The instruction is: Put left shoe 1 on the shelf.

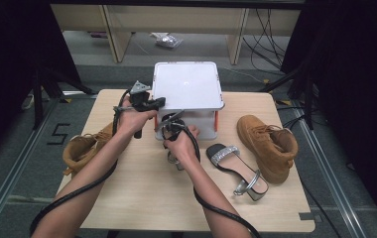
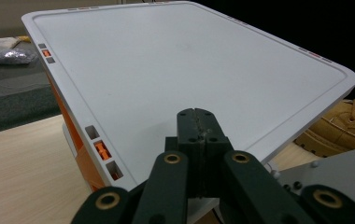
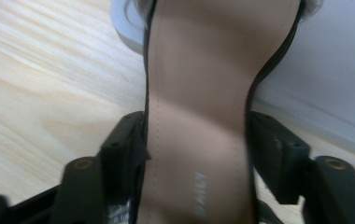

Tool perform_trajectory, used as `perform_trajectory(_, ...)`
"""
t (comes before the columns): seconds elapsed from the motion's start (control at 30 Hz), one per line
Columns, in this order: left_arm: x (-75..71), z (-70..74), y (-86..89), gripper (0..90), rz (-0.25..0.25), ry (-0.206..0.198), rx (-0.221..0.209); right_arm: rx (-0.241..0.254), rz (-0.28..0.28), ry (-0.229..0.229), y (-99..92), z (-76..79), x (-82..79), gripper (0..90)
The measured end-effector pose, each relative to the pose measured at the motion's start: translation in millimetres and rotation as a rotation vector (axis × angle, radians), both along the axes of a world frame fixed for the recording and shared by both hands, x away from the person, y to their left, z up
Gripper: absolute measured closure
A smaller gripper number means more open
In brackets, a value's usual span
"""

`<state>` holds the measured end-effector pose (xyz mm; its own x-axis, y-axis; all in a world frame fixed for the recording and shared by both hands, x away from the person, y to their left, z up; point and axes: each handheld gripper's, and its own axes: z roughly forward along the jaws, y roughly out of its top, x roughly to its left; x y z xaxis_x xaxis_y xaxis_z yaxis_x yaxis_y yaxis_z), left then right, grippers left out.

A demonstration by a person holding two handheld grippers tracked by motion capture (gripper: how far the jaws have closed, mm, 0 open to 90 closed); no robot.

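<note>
Wooden bench [image 1: 127, 198] | sandal [image 3: 199, 130] lies lengthwise between wide right gripper [image 3: 199, 154] jaws | left gripper [image 2: 197, 122] jaws closed, empty, over white box [image 2: 166, 70]

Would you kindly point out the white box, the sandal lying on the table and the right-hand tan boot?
white box [image 1: 187, 85], high view, lid.
sandal [image 1: 238, 170], high view, insole.
tan boot [image 1: 267, 145], high view, side.

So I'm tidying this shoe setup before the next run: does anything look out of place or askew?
Yes. The two tan boots are split up: one boot lies at the right by a loose sandal, the other boot hangs over the table's left edge. The second sandal sits between the right gripper's jaws.
</note>
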<state>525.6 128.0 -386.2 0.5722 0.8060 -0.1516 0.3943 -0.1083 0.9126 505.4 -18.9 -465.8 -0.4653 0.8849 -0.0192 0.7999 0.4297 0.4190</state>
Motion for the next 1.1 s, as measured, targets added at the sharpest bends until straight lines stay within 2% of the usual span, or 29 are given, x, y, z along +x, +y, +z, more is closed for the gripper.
perform_trajectory(0.03, -0.1, 0.1, -0.1, 89.5, 0.0, 0.001, 0.001, 0.004, 0.013, -0.021, -1.1, 5.3, -2.4, 32.9)
perform_trajectory(0.1, -0.1, 0.1, -0.4, 89.5, -0.001, 0.0, -0.002, 0.03, -0.008, -0.018, -2.2, 18.0, -10.0, 31.1)
perform_trajectory(0.17, 0.0, 0.2, 0.2, 89.5, -0.001, 0.0, 0.002, 0.043, 0.0, -0.031, -7.9, 26.4, -17.9, 30.8)
perform_trajectory(0.2, -0.2, 0.0, 0.0, 89.5, -0.001, -0.001, 0.001, 0.068, 0.016, -0.051, -18.9, 38.2, -30.4, 32.2)
perform_trajectory(0.23, -0.2, 0.0, 0.0, 89.5, -0.001, -0.001, 0.001, 0.068, 0.016, -0.051, -18.9, 38.2, -30.4, 32.2)
perform_trajectory(0.27, -0.2, 0.1, -0.2, 89.5, 0.0, -0.002, 0.003, 0.077, 0.007, -0.06, -22.7, 42.1, -35.7, 35.0)
perform_trajectory(0.3, -0.3, 0.2, -0.3, 89.5, 0.0, -0.002, 0.004, 0.088, 0.024, -0.061, -30.1, 47.9, -42.0, 41.0)
perform_trajectory(0.33, -0.3, 0.3, -0.4, 89.5, 0.0, -0.002, 0.006, 0.1, 0.046, -0.07, -46.6, 56.9, -56.0, 51.7)
perform_trajectory(0.37, -0.4, 0.4, -0.3, 89.5, 0.0, -0.002, 0.008, 0.1, 0.046, -0.07, -46.6, 56.9, -56.0, 51.7)
perform_trajectory(0.4, -0.3, 0.3, -0.3, 89.5, 0.001, -0.001, 0.005, 0.107, 0.059, -0.069, -52.3, 58.6, -60.4, 57.2)
perform_trajectory(0.43, -0.3, 0.3, -0.2, 89.5, 0.002, 0.0, 0.004, 0.109, 0.076, -0.06, -60.7, 60.5, -67.9, 67.4)
perform_trajectory(0.47, -0.3, 0.3, -0.2, 89.5, 0.002, 0.0, 0.004, 0.099, 0.081, -0.04, -71.1, 59.4, -77.2, 77.3)
perform_trajectory(0.5, -0.2, 0.3, 0.0, 89.5, 0.002, 0.001, 0.003, 0.099, 0.081, -0.04, -71.1, 59.4, -77.2, 77.3)
perform_trajectory(0.53, -0.1, 0.2, 0.2, 89.5, 0.001, 0.002, 0.002, 0.09, 0.096, 0.007, -79.7, 49.3, -85.7, 82.8)
perform_trajectory(0.57, -0.1, 0.1, 0.3, 89.5, 0.001, 0.002, 0.002, 0.09, 0.096, 0.007, -79.7, 49.3, -85.7, 82.8)
perform_trajectory(0.6, -0.2, 0.0, 0.4, 89.5, 0.001, 0.001, 0.002, 0.094, 0.101, 0.029, -80.1, 44.7, -89.0, 84.2)
perform_trajectory(0.63, -0.3, 0.0, 0.5, 89.5, 0.002, 0.001, 0.002, 0.112, 0.115, 0.047, -80.2, 37.8, -92.7, 85.4)
perform_trajectory(0.67, -0.2, 0.1, 1.1, 89.5, 0.0, 0.002, 0.002, 0.116, 0.159, 0.078, -77.0, 20.9, -100.1, 87.4)
perform_trajectory(0.7, -0.2, 0.1, 1.1, 89.5, 0.0, 0.002, 0.002, 0.116, 0.159, 0.078, -77.0, 20.9, -100.1, 87.4)
perform_trajectory(0.73, -0.2, -0.1, 1.4, 89.5, -0.001, 0.004, -0.004, 0.123, 0.174, 0.092, -71.8, 5.9, -103.1, 88.7)
perform_trajectory(0.83, -0.3, -0.1, 1.4, 89.5, -0.001, 0.004, -0.003, 0.115, 0.174, 0.089, -67.6, -2.8, -102.8, 90.0)
perform_trajectory(0.87, -0.3, 0.0, 1.4, 89.5, 0.0, 0.005, -0.003, 0.114, 0.173, 0.067, -65.4, -7.0, -100.8, 90.0)
perform_trajectory(0.9, -0.3, 0.0, 1.4, 89.5, 0.0, 0.006, -0.003, 0.118, 0.15, 0.062, -62.9, -8.6, -99.7, 90.0)
perform_trajectory(0.93, -0.2, 0.3, 1.1, 89.5, 0.001, 0.007, -0.001, 0.1, 0.14, 0.024, -60.2, -10.8, -94.8, 90.0)
perform_trajectory(0.97, 0.0, 0.4, 0.7, 89.5, 0.003, 0.008, -0.002, 0.099, 0.149, 0.012, -60.0, -12.2, -91.9, 90.0)
perform_trajectory(1.03, 0.2, 0.8, 0.3, 89.5, 0.002, 0.011, 0.001, 0.104, 0.149, 0.039, -57.4, -14.5, -88.2, 90.0)
perform_trajectory(1.1, 0.2, 0.9, 0.3, 89.5, 0.002, 0.01, 0.001, 0.109, 0.141, 0.043, -55.8, -15.1, -88.6, 90.0)
